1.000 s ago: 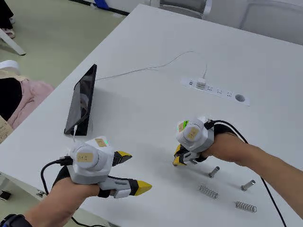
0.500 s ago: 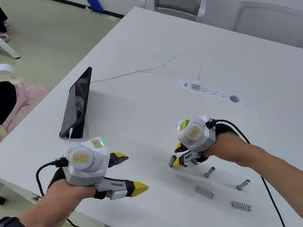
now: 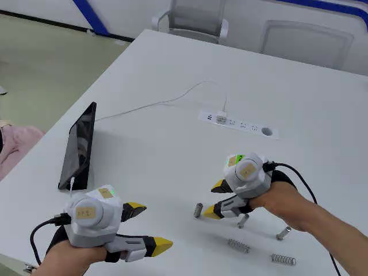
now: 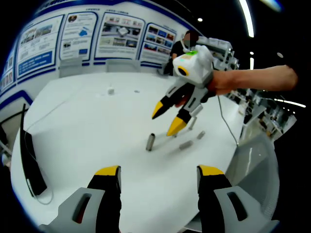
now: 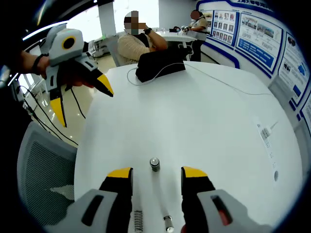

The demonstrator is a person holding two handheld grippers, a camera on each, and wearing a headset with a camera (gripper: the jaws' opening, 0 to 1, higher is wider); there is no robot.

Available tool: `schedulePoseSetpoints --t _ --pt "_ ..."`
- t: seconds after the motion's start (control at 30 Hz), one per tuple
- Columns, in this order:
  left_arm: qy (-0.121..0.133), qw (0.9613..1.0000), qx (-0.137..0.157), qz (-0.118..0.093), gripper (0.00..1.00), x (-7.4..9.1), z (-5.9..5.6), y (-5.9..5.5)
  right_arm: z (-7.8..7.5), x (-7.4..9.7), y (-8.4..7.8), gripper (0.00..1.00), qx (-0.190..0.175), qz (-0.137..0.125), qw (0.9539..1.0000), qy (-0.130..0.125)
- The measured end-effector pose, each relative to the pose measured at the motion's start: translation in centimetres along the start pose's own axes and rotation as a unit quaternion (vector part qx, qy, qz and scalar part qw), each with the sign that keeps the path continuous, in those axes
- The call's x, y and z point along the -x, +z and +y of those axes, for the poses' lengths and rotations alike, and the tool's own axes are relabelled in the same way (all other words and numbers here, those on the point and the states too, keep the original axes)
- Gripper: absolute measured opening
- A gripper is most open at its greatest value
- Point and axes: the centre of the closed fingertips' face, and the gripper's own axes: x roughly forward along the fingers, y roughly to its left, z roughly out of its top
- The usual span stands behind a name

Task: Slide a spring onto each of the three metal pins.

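A short metal pin (image 3: pixel 198 210) stands on end on the white table (image 3: pixel 172 86). It is just left of my right gripper (image 3: pixel 214 200), which is open and holds nothing. In the right gripper view the pin (image 5: pixel 154 164) sits just beyond the gap of that gripper (image 5: pixel 157 173). Two more pins (image 3: pixel 242 221) (image 3: pixel 283 233) lie to the right under my right hand. Two springs (image 3: pixel 238 246) (image 3: pixel 283 260) lie near the front edge. My left gripper (image 3: pixel 148 226) is open and empty at the front left, apart from the pin (image 4: pixel 150 142).
A dark tablet (image 3: pixel 77 149) stands propped at the table's left edge. A white power strip (image 3: pixel 238 123) with a cable lies in the middle. Chairs (image 3: pixel 192 20) stand at the far side. People sit at another table (image 5: pixel 146 41).
The pin that was at my right gripper's fingertips now stands free to their left, and those jaws have spread. The head camera has tilted; my left gripper has barely moved.
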Motion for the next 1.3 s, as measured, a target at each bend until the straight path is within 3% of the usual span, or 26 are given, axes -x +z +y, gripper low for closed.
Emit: schedulePoseSetpoints --t 0.17,0.6,0.73,0.87,1.1,1.3 --pt "0.002 1.0000 0.000 -0.001 0.65 0.1 -0.1 0.2 0.1 1.1 0.2 0.45 -0.031 -0.031 0.9988 -0.019" --pt "0.006 1.0000 0.001 -0.004 0.66 0.1 -0.1 1.0 1.3 3.0 -1.1 0.59 -0.083 -0.064 0.9935 -0.045" --pt "0.005 1.0000 0.000 -0.002 0.67 -0.2 -0.3 1.0 1.5 3.7 -1.9 0.64 -0.104 -0.077 0.9900 -0.057" --pt "0.004 1.0000 0.001 -0.003 0.67 -0.4 -0.4 1.2 1.8 4.2 -3.3 0.65 -0.116 -0.073 0.9886 -0.064" --pt "0.000 1.0000 0.000 0.001 0.68 -1.1 -0.6 1.4 2.0 5.0 -5.1 0.69 -0.159 -0.093 0.9797 -0.079" --pt "-0.003 1.0000 -0.002 0.002 0.69 -1.6 -0.7 1.7 2.6 5.2 -6.6 0.71 -0.178 -0.101 0.9751 -0.087"
